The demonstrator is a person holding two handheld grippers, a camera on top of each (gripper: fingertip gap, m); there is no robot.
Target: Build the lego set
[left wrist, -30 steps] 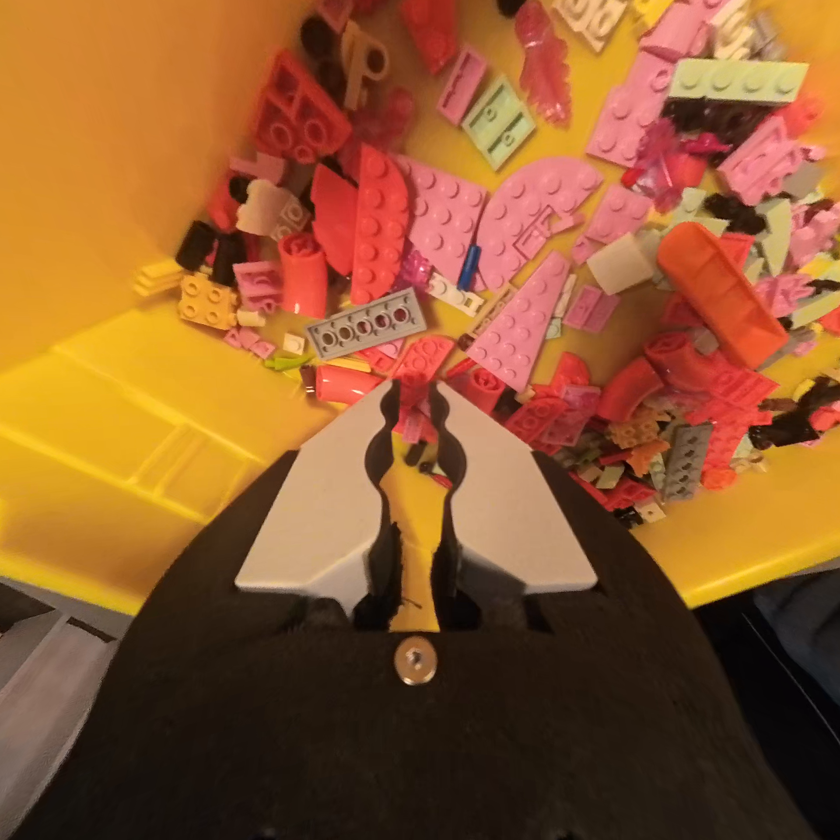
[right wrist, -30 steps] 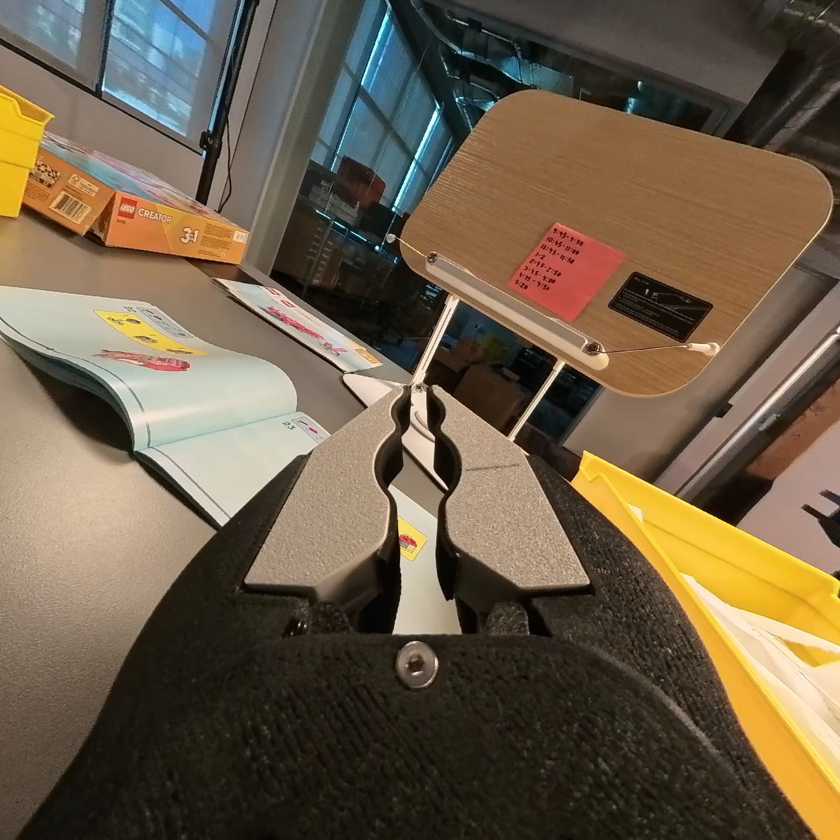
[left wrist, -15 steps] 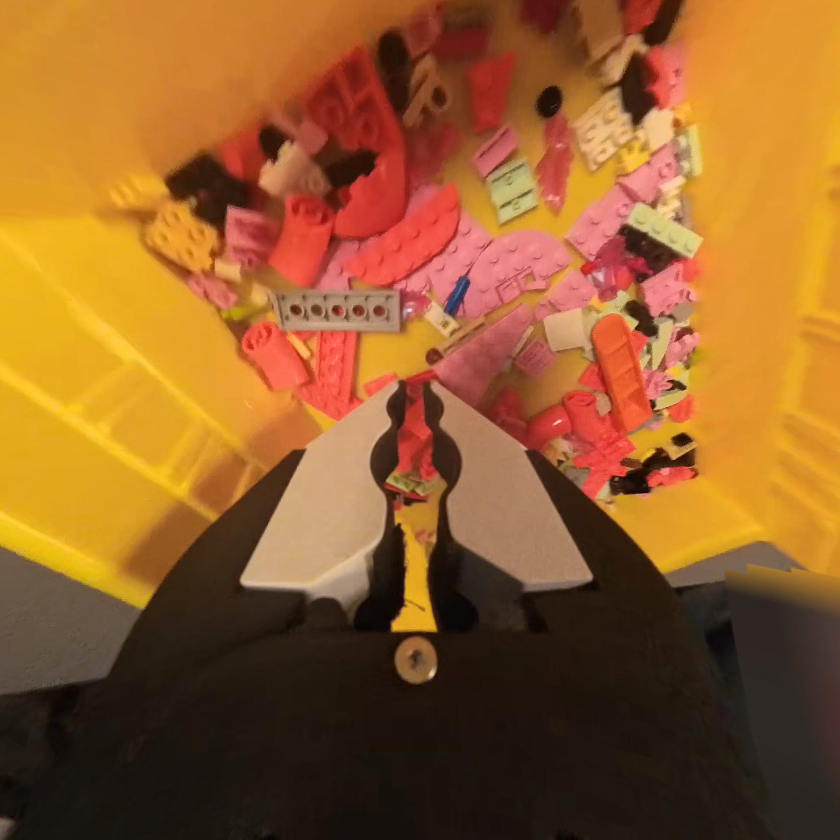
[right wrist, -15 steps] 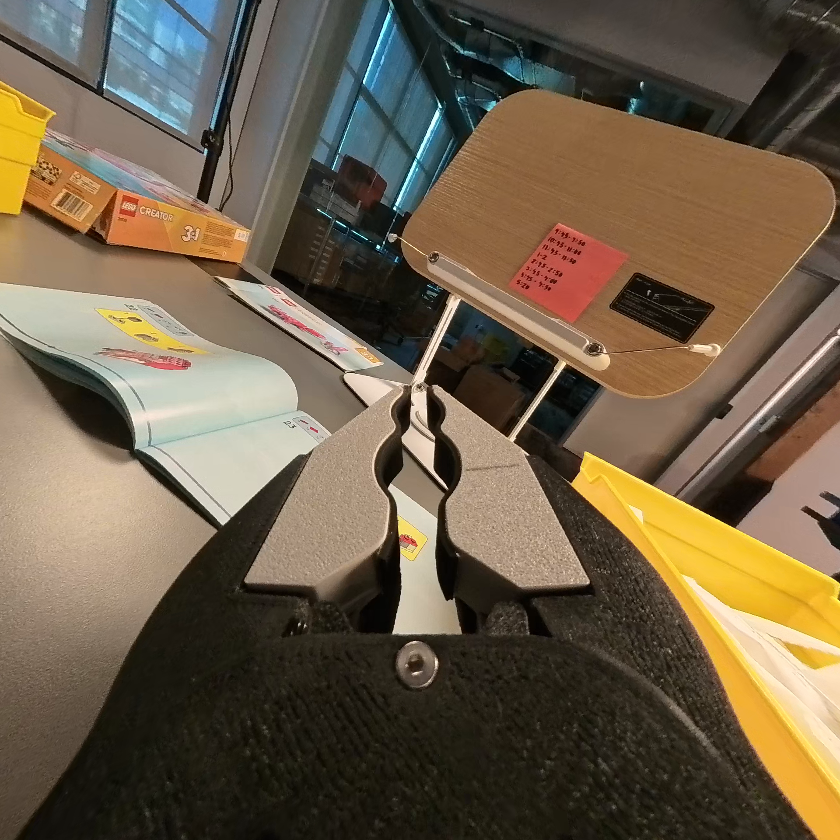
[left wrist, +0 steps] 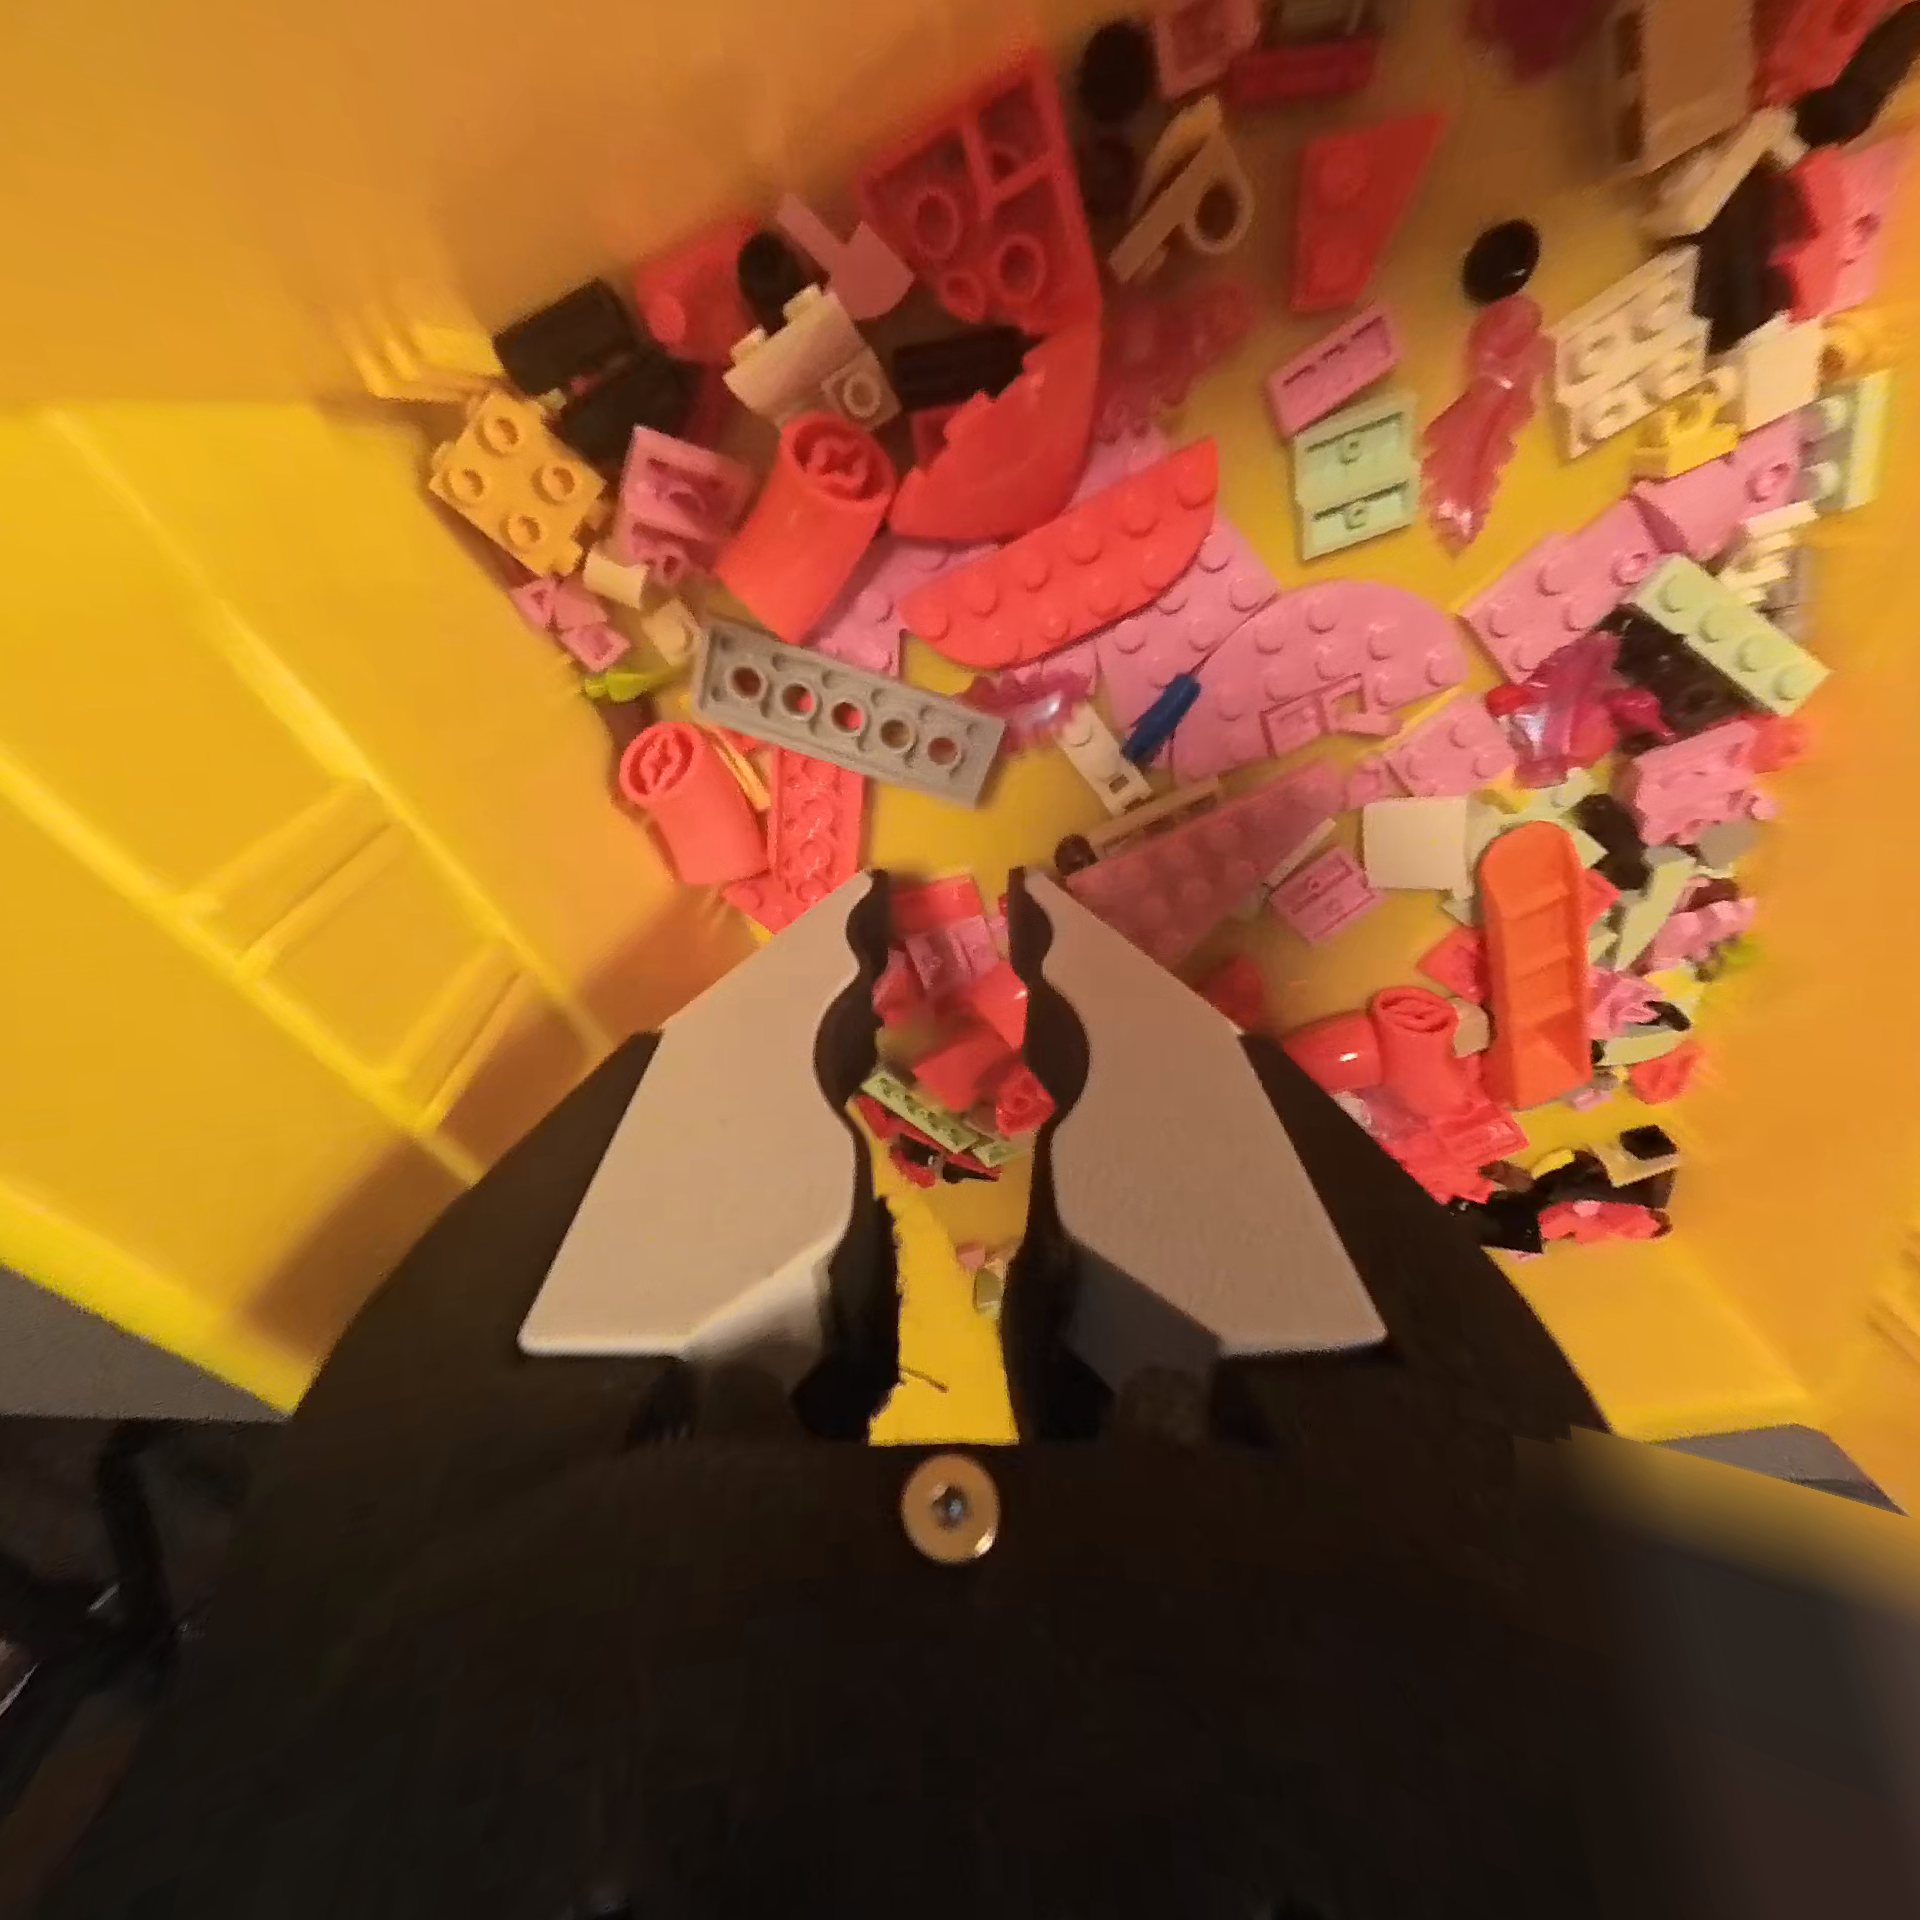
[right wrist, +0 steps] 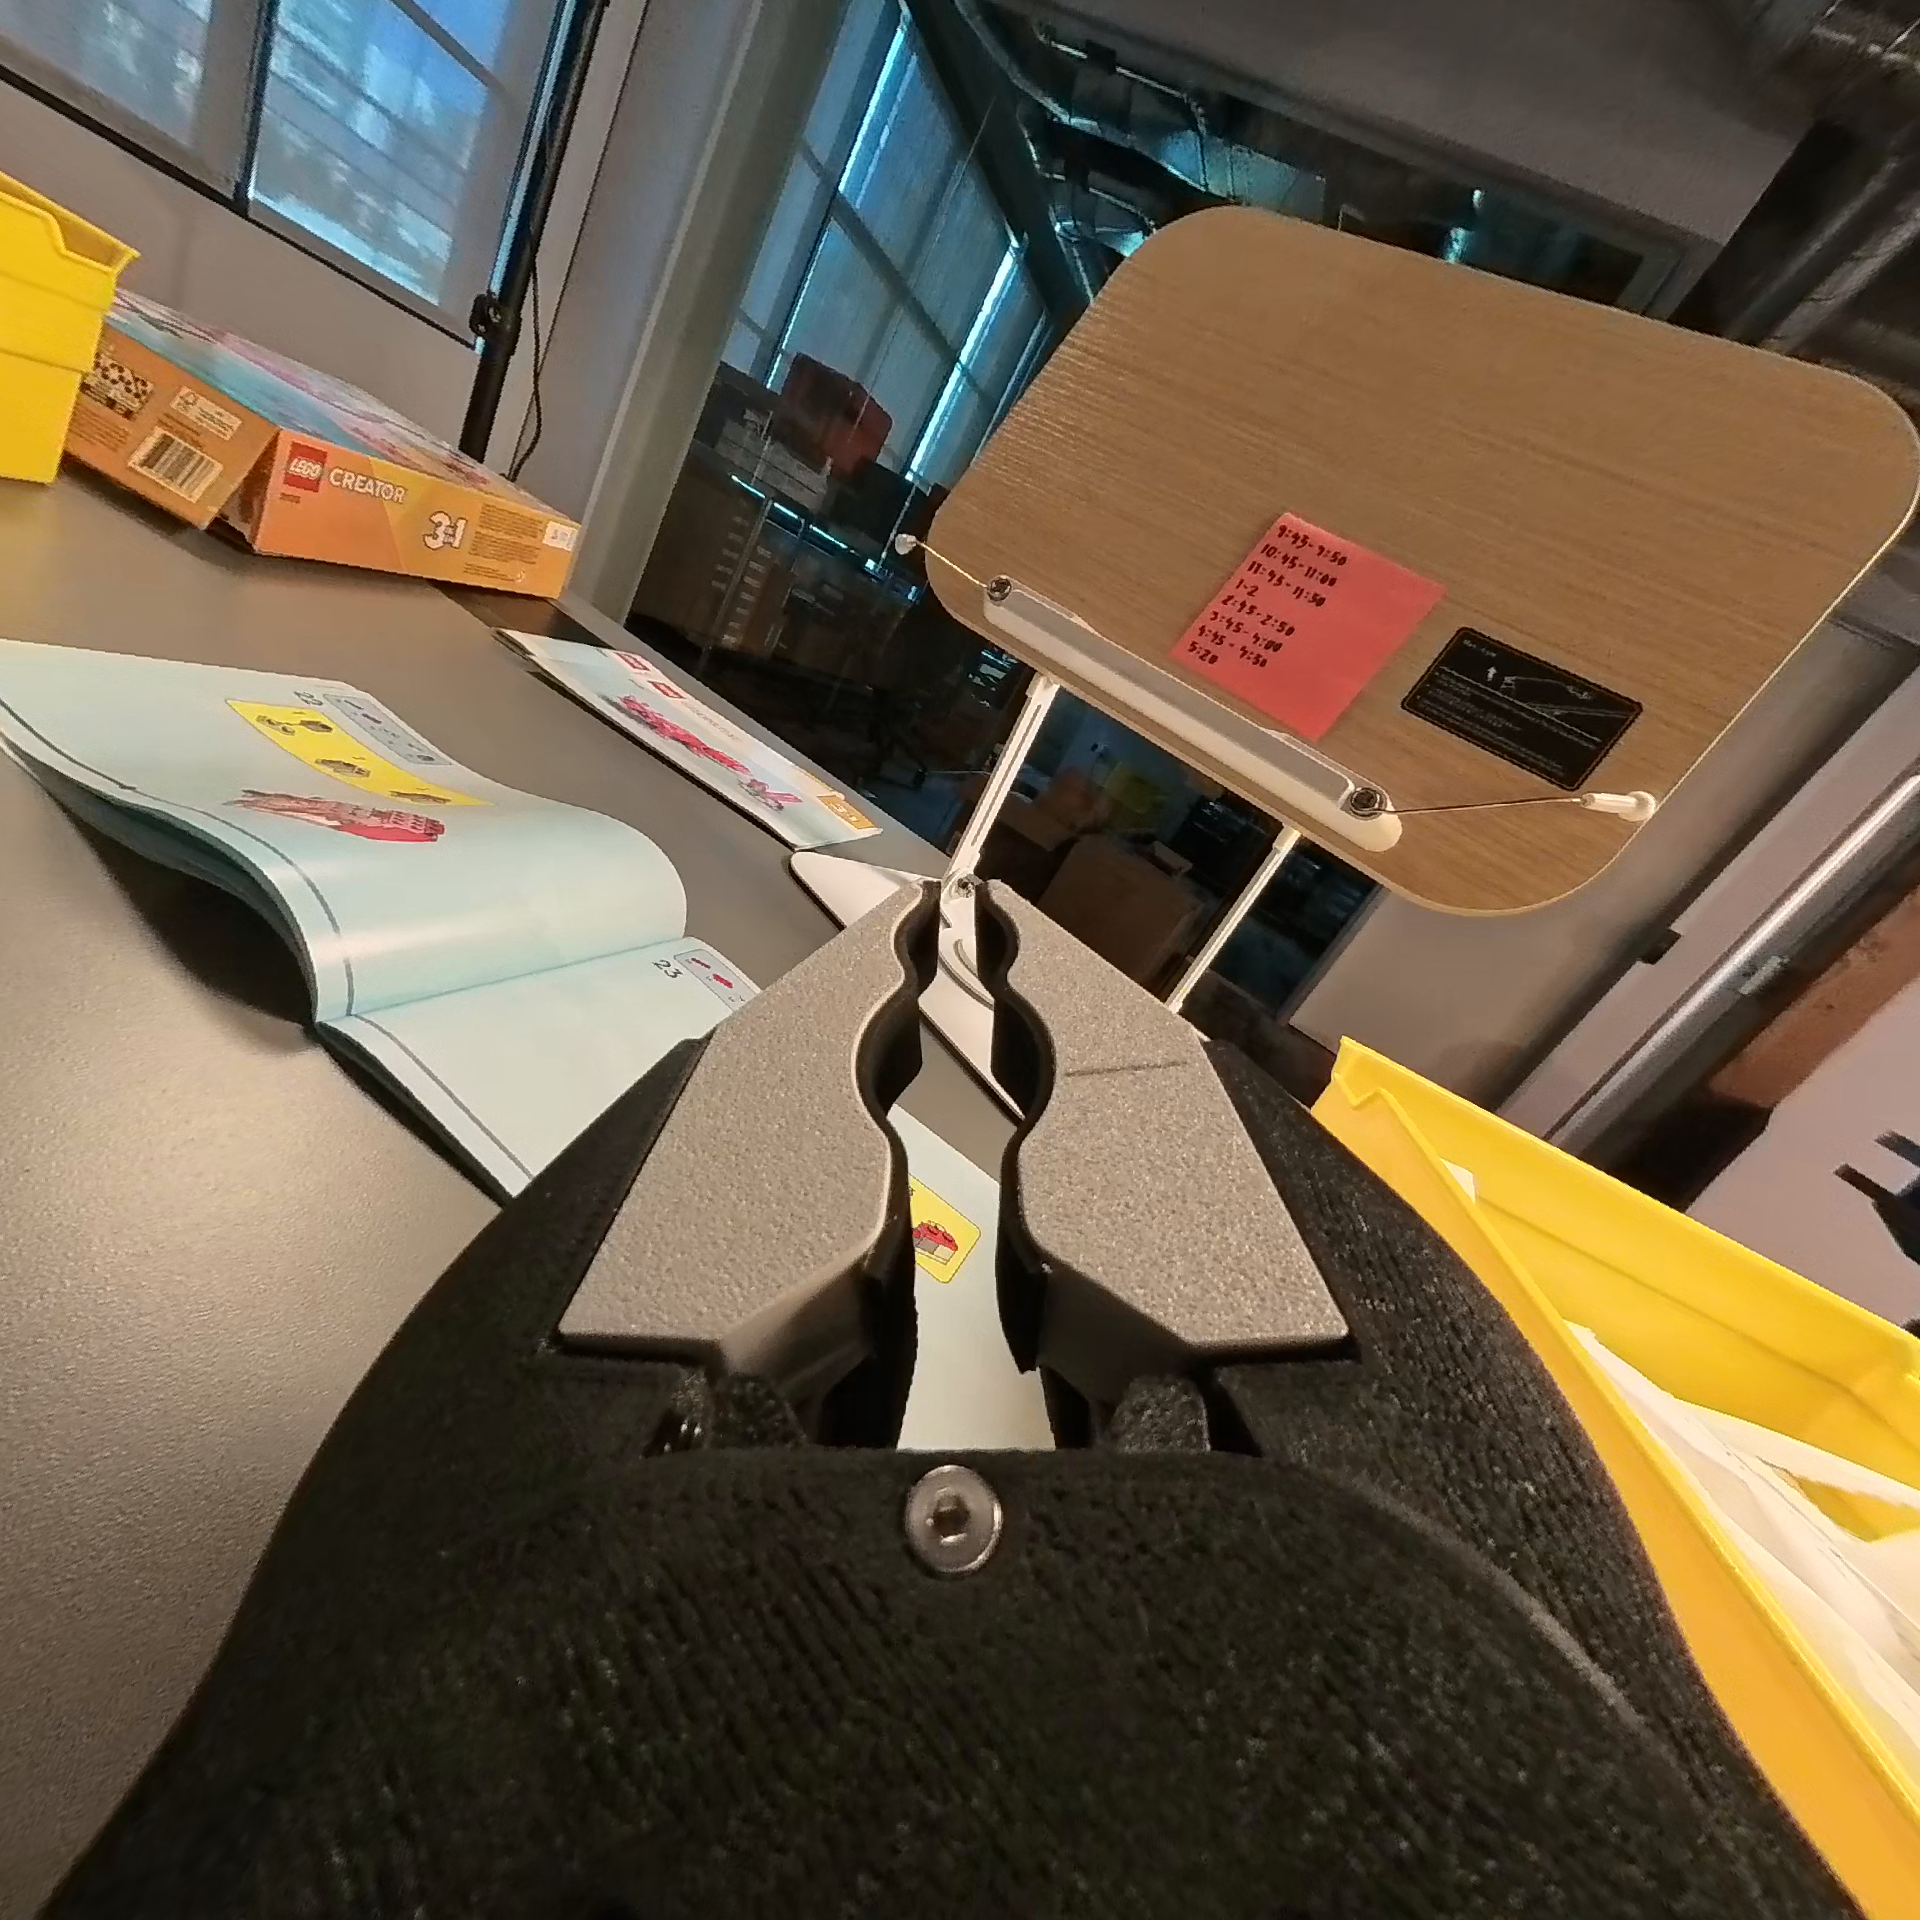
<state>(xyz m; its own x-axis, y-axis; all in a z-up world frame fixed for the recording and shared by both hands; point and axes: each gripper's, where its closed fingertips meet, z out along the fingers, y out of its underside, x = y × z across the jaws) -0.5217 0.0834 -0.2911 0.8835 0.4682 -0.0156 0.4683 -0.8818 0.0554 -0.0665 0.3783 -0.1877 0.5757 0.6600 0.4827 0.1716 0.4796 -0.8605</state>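
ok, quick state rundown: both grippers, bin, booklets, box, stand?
Left gripper: open, holding nothing, over loose bricks.
Right gripper: nearly closed, holding nothing.
Brick bin: open-topped, holding the bricks.
Near booklet: open, flat.
Far booklet: closed, flat.
Box: lying flat.
Stand: upright, holding no booklet.

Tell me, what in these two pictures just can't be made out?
- Left wrist view: the left gripper and its black body hide the near floor of the yellow bin; blur smears the small bricks at the right.
- Right wrist view: the second yellow bin is cut off by the right edge, its contents unclear.
- The open booklet runs under the right gripper.
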